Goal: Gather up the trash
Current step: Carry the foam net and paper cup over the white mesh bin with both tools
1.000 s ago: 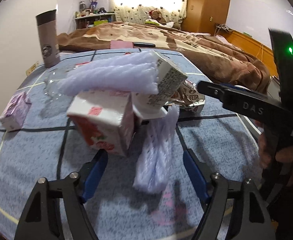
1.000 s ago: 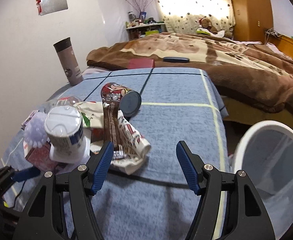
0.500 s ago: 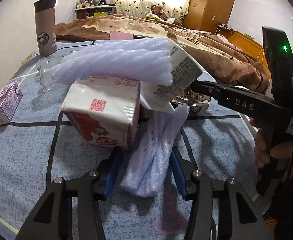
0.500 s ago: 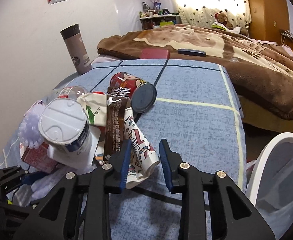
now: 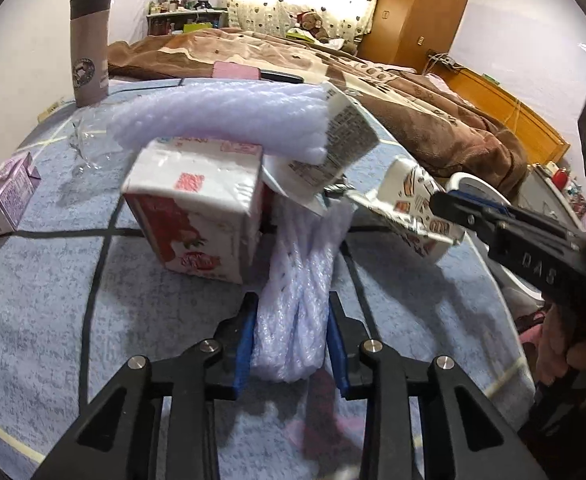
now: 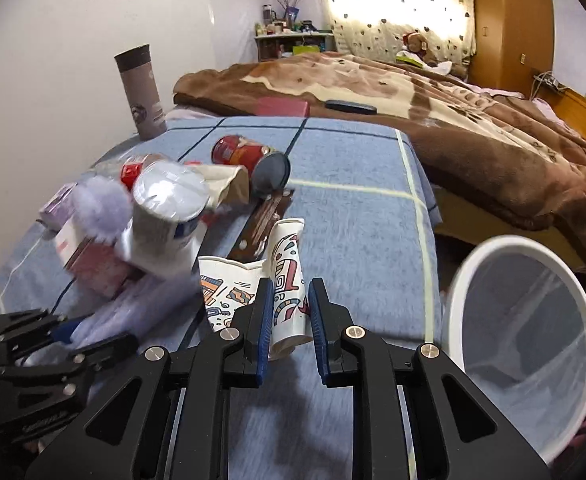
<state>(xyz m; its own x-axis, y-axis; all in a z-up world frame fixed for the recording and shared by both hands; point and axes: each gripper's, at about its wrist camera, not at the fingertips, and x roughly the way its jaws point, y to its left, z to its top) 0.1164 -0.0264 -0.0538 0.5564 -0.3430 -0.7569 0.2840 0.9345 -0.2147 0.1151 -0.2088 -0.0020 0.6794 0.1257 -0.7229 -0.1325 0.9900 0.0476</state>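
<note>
A bedroom: the blue checked bedspread (image 6: 357, 220) carries the litter, with a white bin (image 6: 525, 344) just beside its edge, near enough for dropping. The left gripper (image 5: 291, 344) pinches the lavender foam netting (image 5: 297, 308); the right gripper (image 6: 289, 312) clamps 1 crushed paper cup (image 6: 287, 276), probably bin-bound.

Foam net (image 5: 293, 320) hangs limp, pinched at its lower end, top draped over the strawberry carton (image 5: 197, 216). Crushed patterned cup (image 6: 289, 280) is clamped upright-ish, just beside the bin (image 6: 525, 344).
</note>
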